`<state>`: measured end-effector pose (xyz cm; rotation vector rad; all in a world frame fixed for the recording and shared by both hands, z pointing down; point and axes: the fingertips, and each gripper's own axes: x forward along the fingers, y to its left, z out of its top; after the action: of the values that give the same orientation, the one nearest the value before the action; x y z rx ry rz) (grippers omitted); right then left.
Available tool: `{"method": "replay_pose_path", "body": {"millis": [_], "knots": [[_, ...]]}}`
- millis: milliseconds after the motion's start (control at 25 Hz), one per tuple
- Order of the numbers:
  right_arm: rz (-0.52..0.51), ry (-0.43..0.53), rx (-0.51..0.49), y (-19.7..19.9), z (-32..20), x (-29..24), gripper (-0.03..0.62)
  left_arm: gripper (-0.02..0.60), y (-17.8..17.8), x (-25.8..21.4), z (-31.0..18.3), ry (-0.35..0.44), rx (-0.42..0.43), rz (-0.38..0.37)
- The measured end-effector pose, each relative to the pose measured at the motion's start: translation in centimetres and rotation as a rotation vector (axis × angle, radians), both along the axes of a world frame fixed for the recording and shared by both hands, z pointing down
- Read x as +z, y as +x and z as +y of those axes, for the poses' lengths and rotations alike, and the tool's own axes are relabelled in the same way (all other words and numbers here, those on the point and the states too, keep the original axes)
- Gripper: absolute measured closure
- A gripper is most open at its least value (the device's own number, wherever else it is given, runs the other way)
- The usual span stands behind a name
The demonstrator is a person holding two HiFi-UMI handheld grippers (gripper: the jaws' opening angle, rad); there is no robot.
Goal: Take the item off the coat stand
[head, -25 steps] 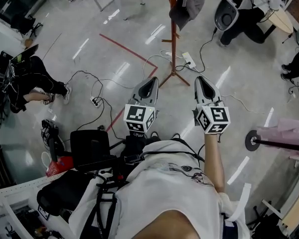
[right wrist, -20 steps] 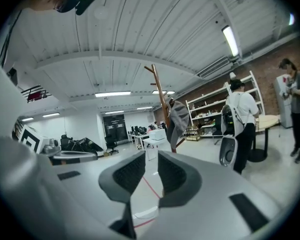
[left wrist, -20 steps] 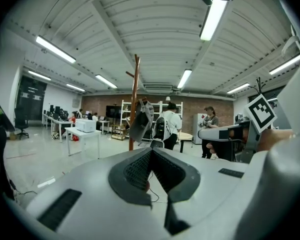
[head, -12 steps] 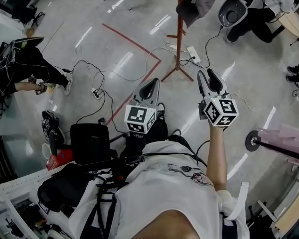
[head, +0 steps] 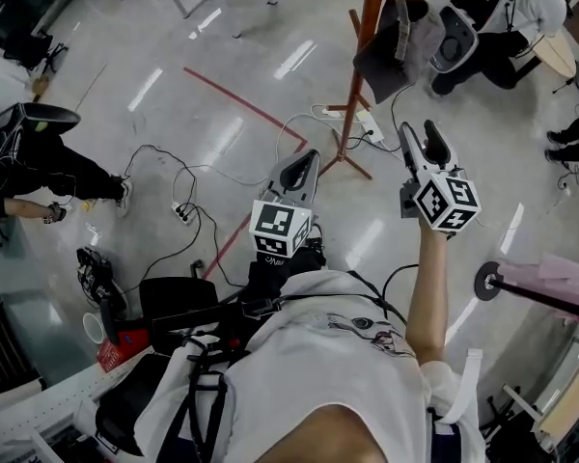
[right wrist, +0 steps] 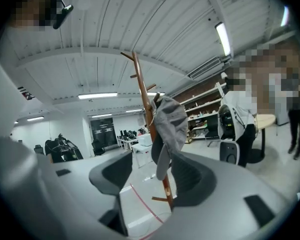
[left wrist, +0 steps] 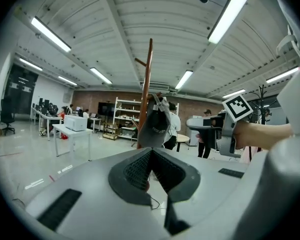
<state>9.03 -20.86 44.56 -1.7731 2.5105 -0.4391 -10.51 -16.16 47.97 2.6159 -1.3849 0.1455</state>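
Observation:
A grey cap [head: 389,48] hangs on the orange-brown coat stand [head: 371,17] at the top of the head view. My right gripper [head: 418,131] is raised just below and right of the cap, apart from it. Its jaws are opening, with nothing between them. In the right gripper view the cap [right wrist: 170,125] and the stand's pole [right wrist: 141,86] show beyond the spread jaws of the right gripper [right wrist: 151,166]. My left gripper [head: 309,158] is held lower, its jaws shut and empty. In the left gripper view the cap [left wrist: 155,126] hangs past the left gripper [left wrist: 149,156].
Cables and a power strip [head: 369,120] lie on the floor around the stand's feet, beside a red tape line [head: 234,100]. People sit on chairs at the upper right [head: 482,17] and far left [head: 39,162]. A second stand's base [head: 487,277] with pink cloth is at right.
My right gripper has risen toward the cap and its jaws have gone from shut to open. The head view has shifted closer to the stand. The left gripper has stayed shut.

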Motion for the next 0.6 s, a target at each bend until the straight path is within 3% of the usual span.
{"method": "replay_pose_path", "body": {"millis": [320,600], "knots": [[0.026,0.001,0.047,1.2,-6.2,-0.8,0.358,0.577,-0.6,1.3,-4.2,-0.039,0.019,-0.001],[0.097,-0.022,0.029,1.6,-9.4,-0.2,0.358,0.577,0.4,1.1,-7.6,-0.043,-0.051,-0.029]]}}
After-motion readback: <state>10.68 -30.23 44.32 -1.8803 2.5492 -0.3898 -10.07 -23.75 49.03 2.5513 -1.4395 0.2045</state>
